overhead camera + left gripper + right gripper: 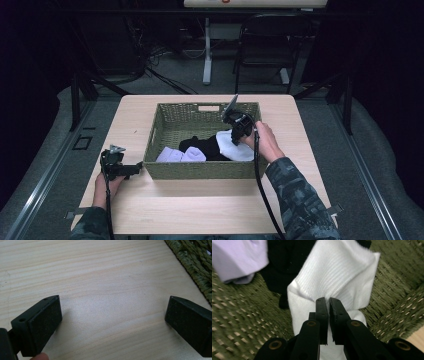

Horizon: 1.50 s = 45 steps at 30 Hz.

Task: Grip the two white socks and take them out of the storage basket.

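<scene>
White sock (337,272) is pinched by the right gripper (328,302): jaws are pressed together on a fold of the fabric, sock spreading out ahead of and below the tips. In the high view the same sock (232,145) is seen inside the basket (200,170), just below the right gripper (239,131), which is tilted down into the basket's right half and held by the right hand (262,140).

Black sock (284,262) is seen ahead-left of the right jaws, touching the white sock's left edge. Lavender garment (239,260) is further left of that, partly resting on the basket floor. Green woven weave is seen on both sides of the right jaws and rising as a wall on their right.

Left gripper (112,315) is spread wide, nothing between the pads, bare wood under it. Basket corner (195,265) is seen ahead-right of its jaws, apart from them. In the high view the left gripper (120,167) is lying on the tabletop just beside the basket's left front corner, gripped by the left hand (107,186).

Surface: light wooden table (200,210), pale grain, matte, bare around the basket. Basket is placed centrally, a handle slot is visible in its far wall.

Room: dark, grey carpeted floor (165,75) beyond the table, black folding chair (265,45) and a white desk leg (207,55) behind, cables bundled at the back left. Black stand legs are seen at both sides of the table.
</scene>
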Tool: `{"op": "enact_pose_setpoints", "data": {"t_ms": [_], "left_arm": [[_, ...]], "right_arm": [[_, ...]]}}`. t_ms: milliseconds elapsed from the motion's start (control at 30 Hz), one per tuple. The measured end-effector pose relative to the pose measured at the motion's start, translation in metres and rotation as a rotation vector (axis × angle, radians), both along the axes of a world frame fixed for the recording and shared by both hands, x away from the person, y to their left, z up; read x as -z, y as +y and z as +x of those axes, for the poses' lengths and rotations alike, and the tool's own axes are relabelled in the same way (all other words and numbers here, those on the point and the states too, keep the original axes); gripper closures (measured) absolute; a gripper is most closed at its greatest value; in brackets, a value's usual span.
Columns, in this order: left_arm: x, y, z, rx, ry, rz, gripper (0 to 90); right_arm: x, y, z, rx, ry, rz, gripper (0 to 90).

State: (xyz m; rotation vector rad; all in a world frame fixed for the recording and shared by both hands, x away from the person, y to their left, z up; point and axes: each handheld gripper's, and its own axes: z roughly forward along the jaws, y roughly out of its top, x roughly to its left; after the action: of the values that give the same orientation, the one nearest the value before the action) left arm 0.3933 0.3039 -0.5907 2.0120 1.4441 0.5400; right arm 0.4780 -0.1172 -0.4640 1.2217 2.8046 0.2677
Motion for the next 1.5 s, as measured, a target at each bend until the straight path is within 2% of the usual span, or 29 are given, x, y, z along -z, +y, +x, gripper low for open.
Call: {"op": "enact_pose_setpoints", "data": {"t_ms": [133,367,400,433,567,667,867,900,967,1000,1067,1133,1167,1233,1267,1300,1400,1500], "left_arm": [[0.000,0.000,0.000,0.000,0.000,0.000,0.5],[0.000,0.000,0.000,0.000,0.000,0.000,0.5],[0.000,0.000,0.000,0.000,0.000,0.000,0.5],[0.000,0.000,0.000,0.000,0.000,0.000,0.5],[0.000,0.000,0.000,0.000,0.000,0.000,0.5],[0.000,0.000,0.000,0.000,0.000,0.000,0.5],[0.000,0.000,0.000,0.001,0.000,0.000,0.4],[0.000,0.000,0.000,0.000,0.000,0.000,0.5],[0.000,0.000,0.000,0.001,0.000,-0.001,0.5],[0.000,0.000,0.000,0.000,0.000,0.000,0.5],[0.000,0.000,0.000,0.000,0.000,-0.001,0.5],[0.000,0.000,0.000,0.000,0.000,0.000,0.5],[0.000,0.000,0.000,0.001,0.000,0.000,0.5],[0.000,0.000,0.000,0.000,0.000,-0.001,0.5],[0.000,0.000,0.000,0.000,0.000,-0.001,0.5],[0.000,0.000,0.000,0.001,0.000,0.000,0.5],[0.000,0.000,0.000,0.001,0.000,0.000,0.5],[0.000,0.000,0.000,0.001,0.000,-0.001,0.5]], "right_arm": [[-0.010,-0.001,-0.001,0.014,-0.029,0.026,85.8],[-0.002,-0.003,0.004,0.031,-0.034,0.016,85.5],[0.001,-0.003,0.004,0.035,-0.029,0.020,85.4],[0.012,-0.002,0.006,0.032,-0.013,0.001,84.5],[0.033,0.001,0.007,0.040,0.010,0.002,81.1],[0.037,0.002,0.008,0.026,0.039,-0.003,74.8],[0.036,0.005,0.008,0.007,0.036,0.044,70.1],[0.033,0.005,0.009,0.016,0.011,0.086,69.6],[0.031,0.005,0.009,0.025,-0.012,0.117,70.7],[0.028,0.005,0.010,0.008,-0.001,0.102,72.8],[0.030,0.007,0.009,0.013,0.011,0.091,73.3],[0.034,0.009,0.011,-0.012,0.067,0.022,73.0],[0.037,0.010,0.011,-0.016,0.080,-0.003,73.4],[0.042,0.010,0.010,0.000,0.084,-0.016,78.9],[0.042,0.010,0.010,0.000,0.084,-0.016,78.9],[0.037,0.008,0.011,-0.018,0.093,-0.038,83.7],[0.030,0.005,0.010,-0.008,0.090,-0.014,84.7],[0.016,0.001,0.011,-0.002,0.070,0.012,84.9]]}}
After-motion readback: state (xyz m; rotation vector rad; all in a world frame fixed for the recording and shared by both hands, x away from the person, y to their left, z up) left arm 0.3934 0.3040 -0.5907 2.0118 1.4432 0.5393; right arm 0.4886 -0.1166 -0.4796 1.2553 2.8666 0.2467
